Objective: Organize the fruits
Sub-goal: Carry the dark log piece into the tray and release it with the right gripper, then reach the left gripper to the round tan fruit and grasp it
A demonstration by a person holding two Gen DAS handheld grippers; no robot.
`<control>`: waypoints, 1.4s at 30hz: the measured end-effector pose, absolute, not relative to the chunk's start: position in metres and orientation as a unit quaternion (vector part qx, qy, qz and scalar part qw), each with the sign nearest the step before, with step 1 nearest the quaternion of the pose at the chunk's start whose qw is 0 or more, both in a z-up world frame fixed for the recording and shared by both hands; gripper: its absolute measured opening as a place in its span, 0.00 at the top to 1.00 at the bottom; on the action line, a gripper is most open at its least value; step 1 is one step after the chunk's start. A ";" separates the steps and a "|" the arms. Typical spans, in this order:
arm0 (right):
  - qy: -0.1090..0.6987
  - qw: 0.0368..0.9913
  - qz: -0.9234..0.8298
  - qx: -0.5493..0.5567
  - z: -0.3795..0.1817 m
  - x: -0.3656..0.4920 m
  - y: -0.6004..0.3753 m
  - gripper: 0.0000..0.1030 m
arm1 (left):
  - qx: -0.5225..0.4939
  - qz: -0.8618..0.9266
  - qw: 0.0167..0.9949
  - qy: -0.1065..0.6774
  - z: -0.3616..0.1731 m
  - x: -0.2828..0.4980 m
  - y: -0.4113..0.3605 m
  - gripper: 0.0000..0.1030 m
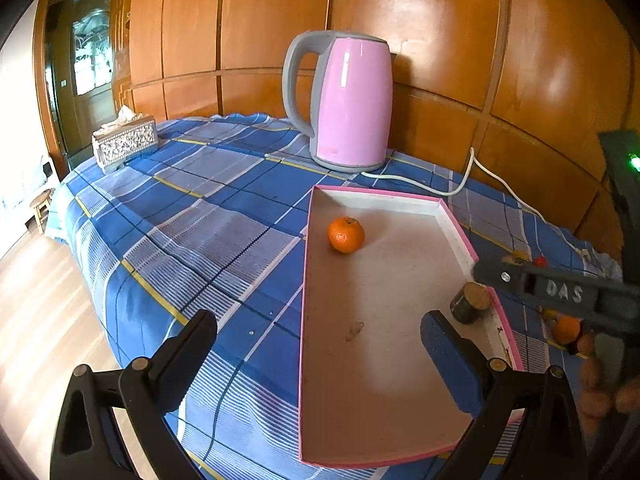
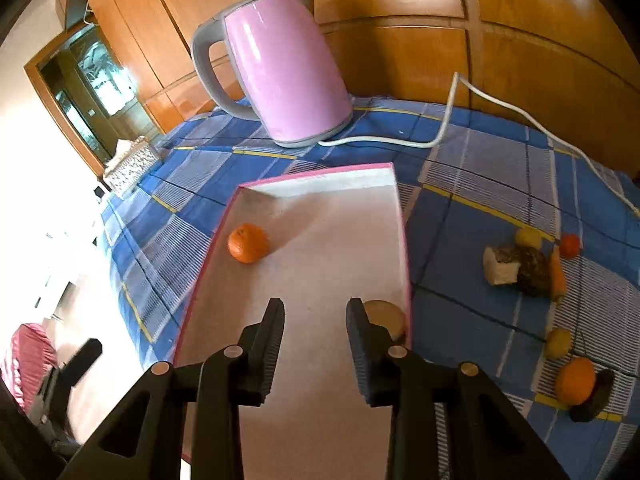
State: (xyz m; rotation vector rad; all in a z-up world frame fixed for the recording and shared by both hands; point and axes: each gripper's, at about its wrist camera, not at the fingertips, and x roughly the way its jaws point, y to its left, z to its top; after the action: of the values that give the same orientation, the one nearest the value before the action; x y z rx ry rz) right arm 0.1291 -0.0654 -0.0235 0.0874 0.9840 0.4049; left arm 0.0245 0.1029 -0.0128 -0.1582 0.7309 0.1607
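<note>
From the left wrist we see our left gripper (image 1: 320, 356) spread wide and empty over the pink-rimmed tray (image 1: 306, 280), where an orange (image 1: 346, 235) lies and a dark stubby piece (image 1: 470, 303) sits by the right wall.

From the right wrist, our right gripper (image 2: 316, 320) stands narrowly parted, holding nothing; only here the loose fruits (image 2: 528, 264) show plainly on the cloth.

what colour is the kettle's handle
Grey, on the pink kettle; its handle shows best in the left wrist view.

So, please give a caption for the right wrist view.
Right gripper, open and empty, above pink tray holding one orange.
</note>
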 end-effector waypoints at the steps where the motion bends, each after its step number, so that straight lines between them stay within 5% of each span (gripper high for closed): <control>1: 0.468 0.863 0.187 0.037 -0.024 0.127 -0.067 0.66 | -0.078 0.078 0.927 0.358 -0.013 0.024 0.103 0.01; 11: 0.450 0.886 0.111 0.012 -0.022 0.096 -0.103 0.63 | -0.078 0.075 0.926 0.361 -0.015 0.022 0.098 0.01; 16: 0.429 0.900 0.077 0.000 -0.018 0.079 -0.116 0.53 | -0.076 0.072 0.927 0.361 -0.015 0.020 0.095 0.01; 42: 0.413 0.909 -0.045 -0.014 -0.036 0.021 -0.195 0.51 | -0.023 -0.028 0.928 0.370 -0.010 0.017 0.040 0.01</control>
State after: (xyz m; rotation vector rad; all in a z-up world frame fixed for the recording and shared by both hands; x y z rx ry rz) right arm 0.0214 -0.1945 -0.0364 -0.0296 0.8528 -0.0936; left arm 0.0173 0.0397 -0.0102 -0.0470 0.7590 -0.0570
